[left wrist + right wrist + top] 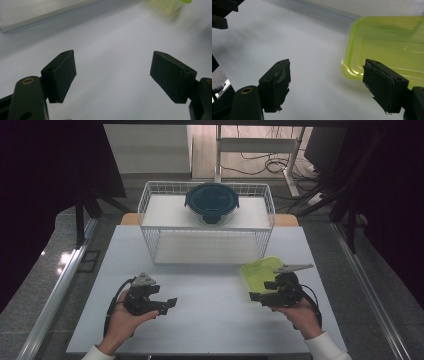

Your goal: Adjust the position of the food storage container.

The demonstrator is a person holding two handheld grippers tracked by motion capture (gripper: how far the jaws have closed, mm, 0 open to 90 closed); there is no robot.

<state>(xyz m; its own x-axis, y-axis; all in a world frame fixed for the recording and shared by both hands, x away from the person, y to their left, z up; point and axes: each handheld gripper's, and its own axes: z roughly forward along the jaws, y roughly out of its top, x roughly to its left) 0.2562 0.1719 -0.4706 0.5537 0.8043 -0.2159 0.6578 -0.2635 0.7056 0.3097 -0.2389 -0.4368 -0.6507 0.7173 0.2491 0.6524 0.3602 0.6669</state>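
Note:
A yellow-green rectangular food box (257, 271) lies on the white table (210, 320) at the right, in front of the wire basket. My right gripper (261, 291) rests low beside the box's near edge, jaws open. In the right gripper view the box (387, 42) sits just past the right jaw, and nothing is between the jaws of the right gripper (327, 67). My left gripper (167, 305) is held low at the table's left, pointing right. Its jaws stand wide apart over bare table in the left gripper view (113, 62), with the box (170, 5) far off at the top right.
A white wire basket (150, 200) with two shelves stands at the back middle of the table. A round container with a dark lid (212, 200) sits on its upper shelf. Cables and a desk frame lie on the floor beyond.

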